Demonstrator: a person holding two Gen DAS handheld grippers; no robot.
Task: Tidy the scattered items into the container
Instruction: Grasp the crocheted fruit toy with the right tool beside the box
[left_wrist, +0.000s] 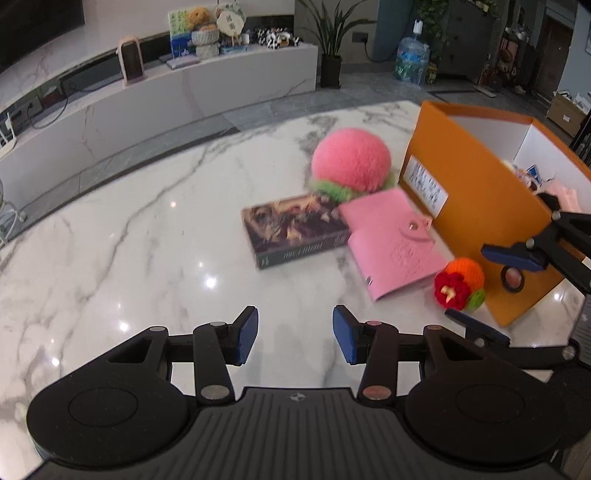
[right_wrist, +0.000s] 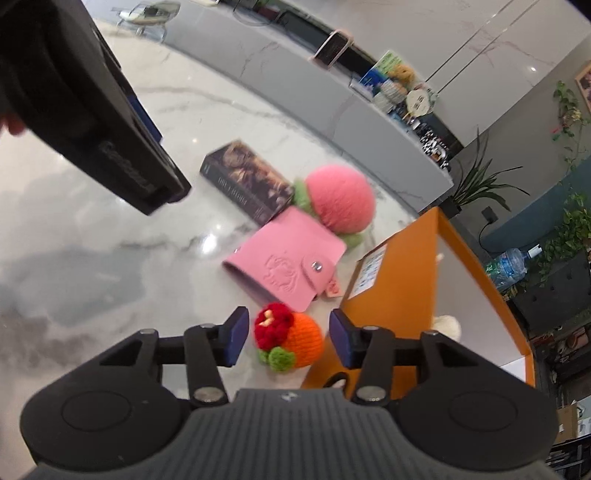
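Note:
An orange box (left_wrist: 476, 206) with a white inside stands at the right of the marble table (left_wrist: 129, 240); it also shows in the right wrist view (right_wrist: 399, 266). Beside it lie a knitted orange with a red flower (left_wrist: 460, 286) (right_wrist: 290, 339), a pink snap wallet (left_wrist: 391, 243) (right_wrist: 286, 260), a dark book (left_wrist: 295, 230) (right_wrist: 245, 181) and a pink plush peach (left_wrist: 351, 160) (right_wrist: 340, 199). My left gripper (left_wrist: 295, 338) is open and empty over bare marble. My right gripper (right_wrist: 288, 341) is open, its pads either side of the knitted orange, above it.
Several small items lie inside the box (left_wrist: 543, 184). The right gripper's fingers (left_wrist: 513, 256) reach in from the right in the left wrist view. The left gripper's body (right_wrist: 92, 110) hangs at the upper left of the right wrist view. A long stone bench (left_wrist: 166, 99) runs beyond the table.

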